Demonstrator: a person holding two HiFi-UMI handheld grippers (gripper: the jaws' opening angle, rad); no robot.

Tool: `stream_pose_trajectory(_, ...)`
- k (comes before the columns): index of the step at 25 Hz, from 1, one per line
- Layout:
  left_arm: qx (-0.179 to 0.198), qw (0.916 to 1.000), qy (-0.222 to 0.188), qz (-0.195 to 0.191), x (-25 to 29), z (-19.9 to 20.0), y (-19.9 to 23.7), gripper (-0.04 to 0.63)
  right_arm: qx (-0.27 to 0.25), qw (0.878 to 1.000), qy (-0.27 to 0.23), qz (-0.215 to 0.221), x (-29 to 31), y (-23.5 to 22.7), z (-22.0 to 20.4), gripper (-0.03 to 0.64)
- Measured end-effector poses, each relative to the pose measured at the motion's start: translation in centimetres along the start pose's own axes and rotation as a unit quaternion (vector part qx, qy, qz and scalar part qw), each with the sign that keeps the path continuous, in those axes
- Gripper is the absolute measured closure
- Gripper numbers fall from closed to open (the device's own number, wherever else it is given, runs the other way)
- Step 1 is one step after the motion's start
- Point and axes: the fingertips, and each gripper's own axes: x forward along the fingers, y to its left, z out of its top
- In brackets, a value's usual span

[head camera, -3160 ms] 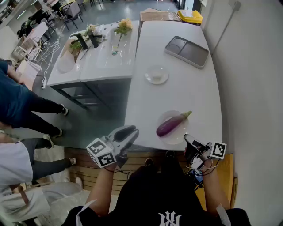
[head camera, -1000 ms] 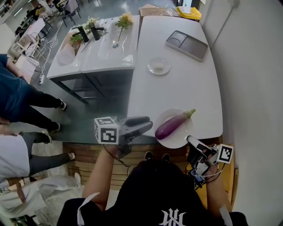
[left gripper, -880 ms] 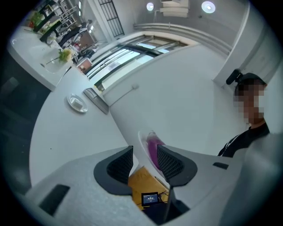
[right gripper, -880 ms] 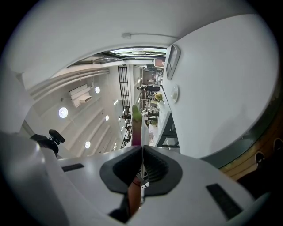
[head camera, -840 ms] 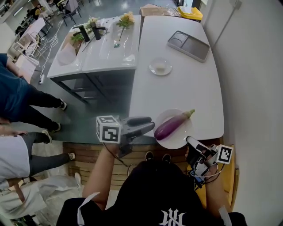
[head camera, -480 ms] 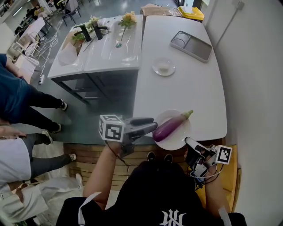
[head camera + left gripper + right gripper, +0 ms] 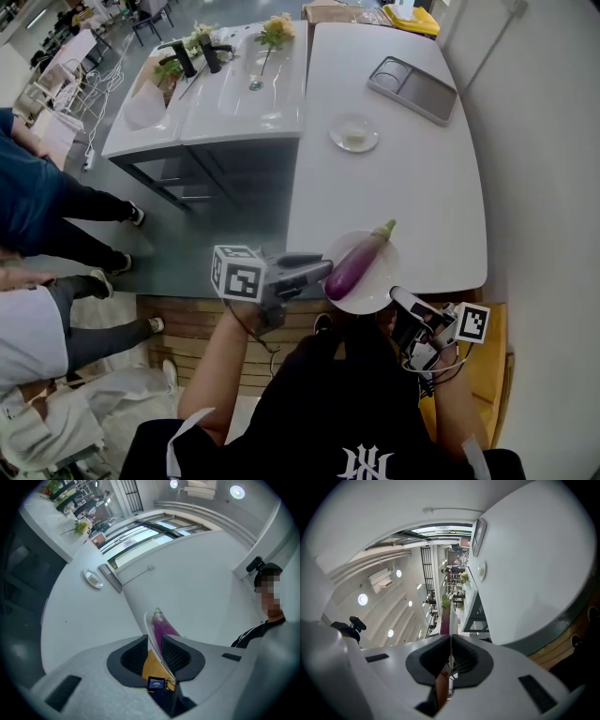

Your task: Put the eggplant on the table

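**Eggplant on plate, both grippers at the rim**

The plate sits at the near edge of the table. The eggplant lies diagonally on it, stem end far-right. The right gripper clamps the near rim. The left gripper, nearer the blunt end, is closing round the left rim. Only the left gripper view shows a gap remaining.

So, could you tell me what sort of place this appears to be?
Probably a canteen or shared dining hall: long white tables, a compartment tray, a plate holding an eggplant, and cut flowers.
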Motion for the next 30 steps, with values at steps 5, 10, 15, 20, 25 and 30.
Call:
stream_pose_trajectory(5, -0.007, 0.9999, -0.007, 0.011, 0.2, -0.1, 0.7, 0.527, 0.002, 1.0, 0.012, -0.002, 0.3, -0.6, 0.8, 0.607)
stream_pose_trajectory(10, -0.016, 0.9996, -0.013, 0.02, 1.1, 0.2, 1.3, 0.531, 0.005, 1.0, 0.027, -0.003, 0.3, -1.6, 2.3, 0.607)
stream_pose_trajectory(15, -0.03, 0.9988, -0.013, 0.036, 3.2, 0.6, 2.1, 0.538, 0.002, 0.999, 0.045, -0.011, -0.3, -2.4, 5.1, 0.607)
stream_pose_trajectory(20, -0.042, 0.998, -0.019, 0.044, 6.2, 1.3, 2.8, 0.546, -0.008, 0.998, 0.054, -0.028, -1.5, -3.2, 8.7, 0.607)
stream_pose_trajectory(25, -0.062, 0.9964, -0.029, 0.049, 8.7, 2.2, 3.9, 0.554, -0.01, 0.997, 0.068, -0.038, -2.0, -4.1, 11.9, 0.607)
stream_pose_trajectory(30, -0.074, 0.995, -0.034, 0.058, 11.0, 2.8, 5.1, 0.557, -0.001, 0.996, 0.076, -0.041, -2.4, -5.3, 14.7, 0.607)
